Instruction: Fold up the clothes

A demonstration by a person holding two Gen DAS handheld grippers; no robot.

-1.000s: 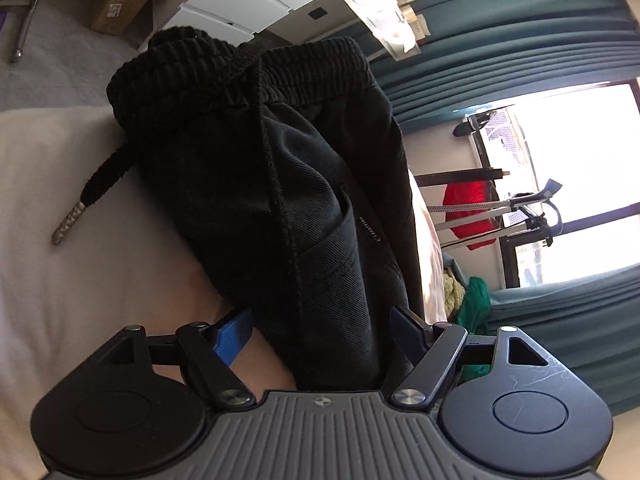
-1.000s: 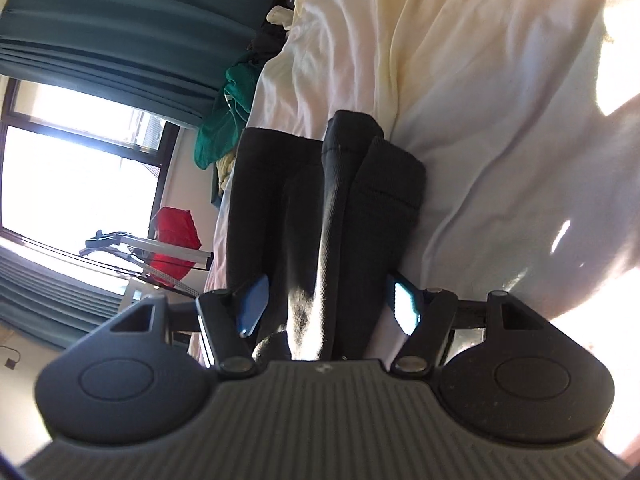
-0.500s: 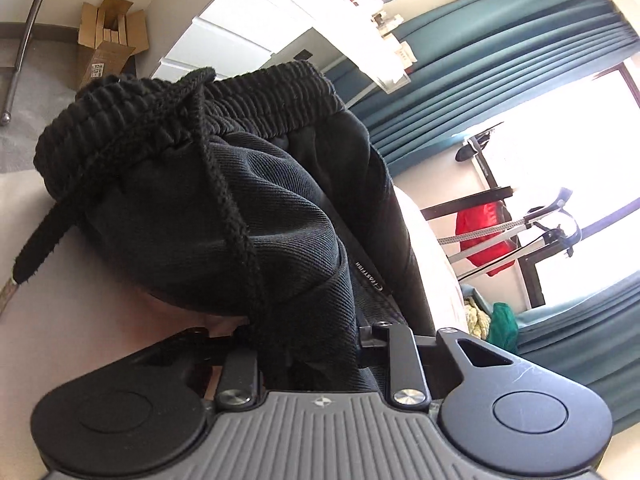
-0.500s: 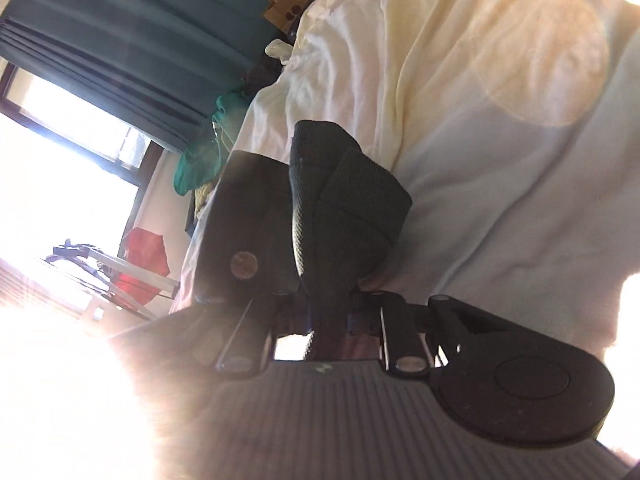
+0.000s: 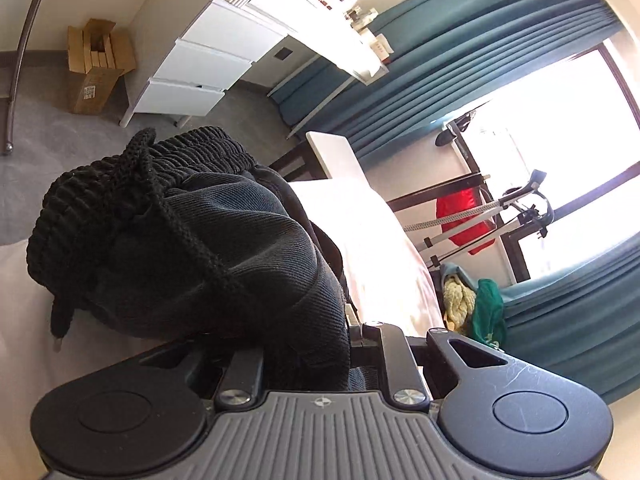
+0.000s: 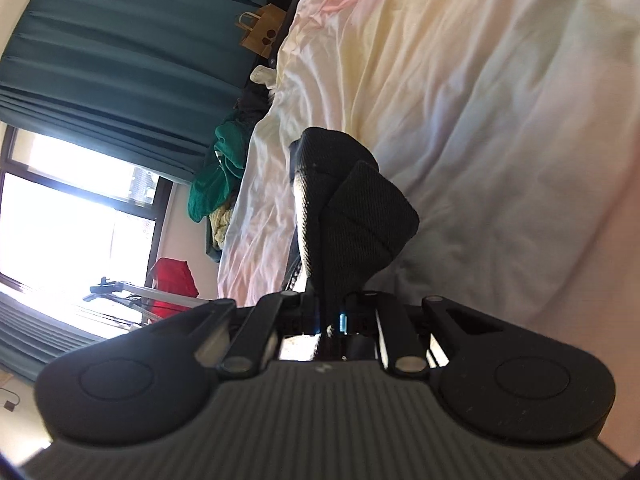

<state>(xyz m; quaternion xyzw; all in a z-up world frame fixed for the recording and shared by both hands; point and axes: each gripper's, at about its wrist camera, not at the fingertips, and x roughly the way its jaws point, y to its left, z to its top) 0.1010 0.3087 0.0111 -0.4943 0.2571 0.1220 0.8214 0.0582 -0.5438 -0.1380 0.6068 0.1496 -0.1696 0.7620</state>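
Note:
Black corduroy trousers [image 5: 208, 248] with a ribbed waistband and a drawstring [image 5: 60, 320] bunch up in the left wrist view, lifted off the pale bed sheet [image 5: 24, 320]. My left gripper [image 5: 308, 344] grips the waist end; its jaws are closing, with the dark fabric pinched between them. The right wrist view shows the folded leg ends [image 6: 352, 208] rising over the bed sheet [image 6: 500, 120]. My right gripper [image 6: 332, 312] is shut on that cloth. The fabric hides both pairs of fingertips.
A white drawer unit [image 5: 200, 76] and a cardboard box [image 5: 96, 72] stand on the grey floor. Teal curtains [image 5: 460, 60] frame a bright window. A drying rack with a red garment [image 5: 460, 220], a green and yellow clothes pile [image 5: 480, 308] and a paper bag [image 6: 264, 32] flank the bed.
Both grippers went from open around the flat trousers to shut on them. Both ends have since lifted off the sheet, the cloth bunching, and more floor and room show now.

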